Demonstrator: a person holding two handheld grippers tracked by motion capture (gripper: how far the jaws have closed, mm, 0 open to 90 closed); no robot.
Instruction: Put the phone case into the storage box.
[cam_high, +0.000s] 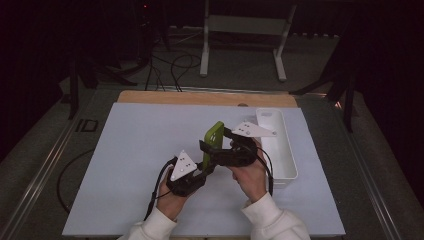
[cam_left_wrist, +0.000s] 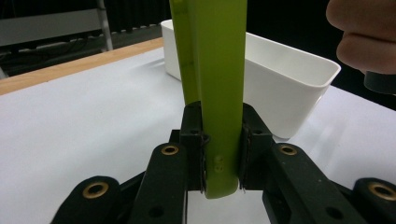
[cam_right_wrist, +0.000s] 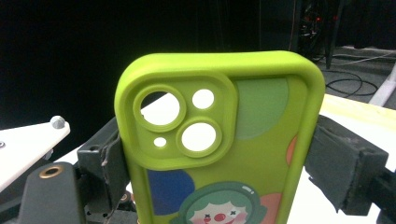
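A lime-green phone case (cam_high: 214, 140) stands upright above the white table sheet, held between both grippers. My left gripper (cam_high: 206, 167) comes from the lower left and is shut on the case's bottom end, its pads pressing front and back (cam_left_wrist: 222, 158). In the left gripper view the case (cam_left_wrist: 219, 70) rises edge-on. My right gripper (cam_high: 212, 154) reaches in from the right and spans the case's width. In the right gripper view its pads sit against both long edges (cam_right_wrist: 219, 163). There the case (cam_right_wrist: 261, 140) shows its camera cut-outs and a cartoon clown print.
A long white tray (cam_high: 280, 150) lies at the right of the sheet, close behind the right hand, and it stands just beyond the case in the left gripper view (cam_left_wrist: 280, 79). The white sheet (cam_high: 140, 150) stretches bare to the left. A wooden table edge (cam_high: 200, 97) runs along the back.
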